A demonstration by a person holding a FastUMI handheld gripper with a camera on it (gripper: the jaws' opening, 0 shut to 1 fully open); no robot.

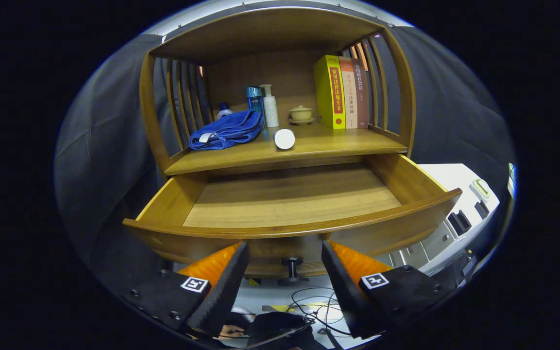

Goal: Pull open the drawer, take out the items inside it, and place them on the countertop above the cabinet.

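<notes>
Before the drawer (289,199), parted gripper (284,253)

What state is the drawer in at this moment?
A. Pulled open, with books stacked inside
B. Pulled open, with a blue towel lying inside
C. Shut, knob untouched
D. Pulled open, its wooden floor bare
D: the drawer stands pulled out with only bare wood showing inside; the blue towel and books sit on the countertop above, and the gripper is open, its fingers either side of the knob.

Gripper (284,265): two ribbed wedge fingers, square coded tags, small screws on mounts
</notes>
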